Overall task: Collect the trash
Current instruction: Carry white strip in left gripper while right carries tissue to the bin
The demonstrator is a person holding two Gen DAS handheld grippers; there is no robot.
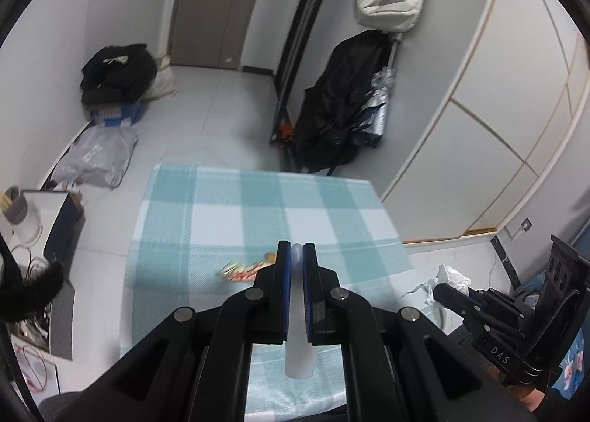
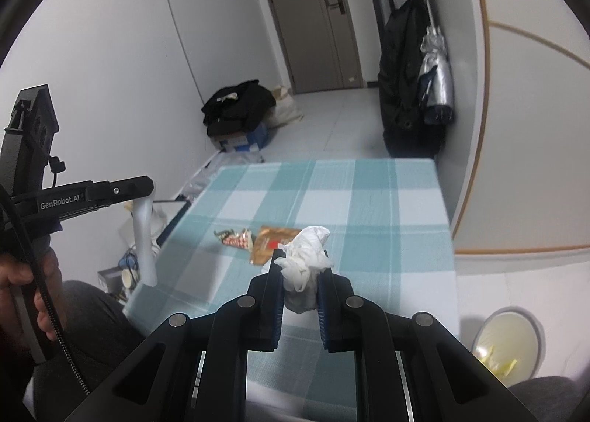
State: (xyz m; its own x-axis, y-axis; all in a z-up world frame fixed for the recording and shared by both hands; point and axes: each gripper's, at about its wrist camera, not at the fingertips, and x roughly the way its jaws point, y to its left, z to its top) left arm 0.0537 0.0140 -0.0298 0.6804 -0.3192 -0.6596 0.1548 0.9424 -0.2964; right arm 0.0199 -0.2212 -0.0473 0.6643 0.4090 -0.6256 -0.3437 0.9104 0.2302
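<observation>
Now crumpled tissue (image 2: 304, 259) sits clamped between right tongs (image 2: 300, 270).

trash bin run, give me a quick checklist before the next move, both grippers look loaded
1. Right hand-held gripper shut on the crumpled tissue: ok.
2. Left hand-held gripper shut on the white plastic piece: ok; it hangs loose below the pads.
3. Bin in view at the lower right of the right wrist view, open, with yellow scraps inside: ok.
4. Path from either gripper to the bin: cannot tell; the floor beside the checked cloth is only partly visible.
5. Cloth cleared of trash: not ok; a red-and-white wrapper and a brown packet lie on it.
</observation>
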